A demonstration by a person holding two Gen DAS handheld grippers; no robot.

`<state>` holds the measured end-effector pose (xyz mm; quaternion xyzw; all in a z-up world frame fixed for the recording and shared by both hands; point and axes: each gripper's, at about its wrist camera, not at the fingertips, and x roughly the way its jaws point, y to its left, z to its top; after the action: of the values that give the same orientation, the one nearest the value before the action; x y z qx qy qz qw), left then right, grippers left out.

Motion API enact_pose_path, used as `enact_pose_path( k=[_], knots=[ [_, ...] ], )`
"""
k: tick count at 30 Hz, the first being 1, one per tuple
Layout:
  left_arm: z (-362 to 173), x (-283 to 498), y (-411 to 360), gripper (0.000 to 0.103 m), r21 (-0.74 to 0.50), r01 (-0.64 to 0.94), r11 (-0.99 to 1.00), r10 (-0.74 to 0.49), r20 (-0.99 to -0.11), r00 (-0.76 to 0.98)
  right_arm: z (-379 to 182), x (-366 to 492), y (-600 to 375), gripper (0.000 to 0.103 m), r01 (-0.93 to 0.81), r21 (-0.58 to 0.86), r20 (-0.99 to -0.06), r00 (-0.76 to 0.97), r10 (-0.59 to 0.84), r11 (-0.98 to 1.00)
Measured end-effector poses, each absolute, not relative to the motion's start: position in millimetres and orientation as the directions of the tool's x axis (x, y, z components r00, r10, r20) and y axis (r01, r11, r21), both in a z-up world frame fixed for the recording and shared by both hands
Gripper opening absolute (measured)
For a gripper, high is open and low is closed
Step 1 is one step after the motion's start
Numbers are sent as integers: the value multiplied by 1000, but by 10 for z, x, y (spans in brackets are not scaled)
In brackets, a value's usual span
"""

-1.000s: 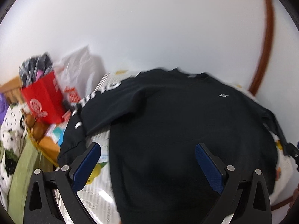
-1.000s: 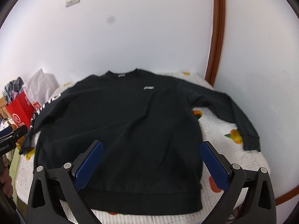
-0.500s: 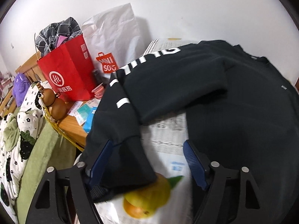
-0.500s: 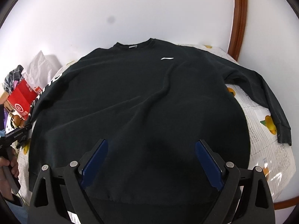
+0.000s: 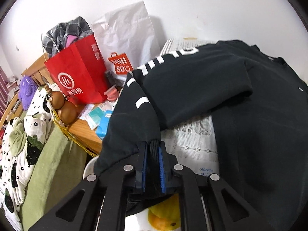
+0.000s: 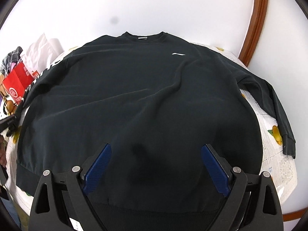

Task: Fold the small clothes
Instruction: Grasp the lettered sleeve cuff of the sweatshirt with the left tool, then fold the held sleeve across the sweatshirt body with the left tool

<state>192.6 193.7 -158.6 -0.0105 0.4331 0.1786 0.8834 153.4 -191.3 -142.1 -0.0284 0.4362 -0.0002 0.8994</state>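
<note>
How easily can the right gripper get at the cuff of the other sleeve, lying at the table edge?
Probably yes. The right gripper hangs open over the sweatshirt and holds nothing. The free cuff lies uncovered on the tablecloth to its right, nothing between them.

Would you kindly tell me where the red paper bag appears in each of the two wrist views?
Left wrist view: the red paper bag stands upper left, beside the black sweatshirt.
Right wrist view: the bag sits small at the far left edge.
Shared landmark: the white shopping bag behind it.
</note>
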Motion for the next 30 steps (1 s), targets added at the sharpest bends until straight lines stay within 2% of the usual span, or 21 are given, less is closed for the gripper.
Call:
enact_pose_path(
  k=[9, 15, 30],
  knots=[
    [-1116, 1885, 1637, 10, -45, -205, 978, 108, -730, 675, -1216, 1422, -2086, 93, -28, -43, -733, 680, -13, 999],
    [-824, 1992, 1244, 9, -103, -113, 988, 11, -686, 727, -1124, 1406, -2413, 93, -4, -24, -708, 706, -14, 1000],
    [-358, 2538, -485, 9, -10, 130, 991, -108, -621, 777, -1113, 1353, -3429, 93, 117, 3, -666, 741, -86, 993]
  ],
)
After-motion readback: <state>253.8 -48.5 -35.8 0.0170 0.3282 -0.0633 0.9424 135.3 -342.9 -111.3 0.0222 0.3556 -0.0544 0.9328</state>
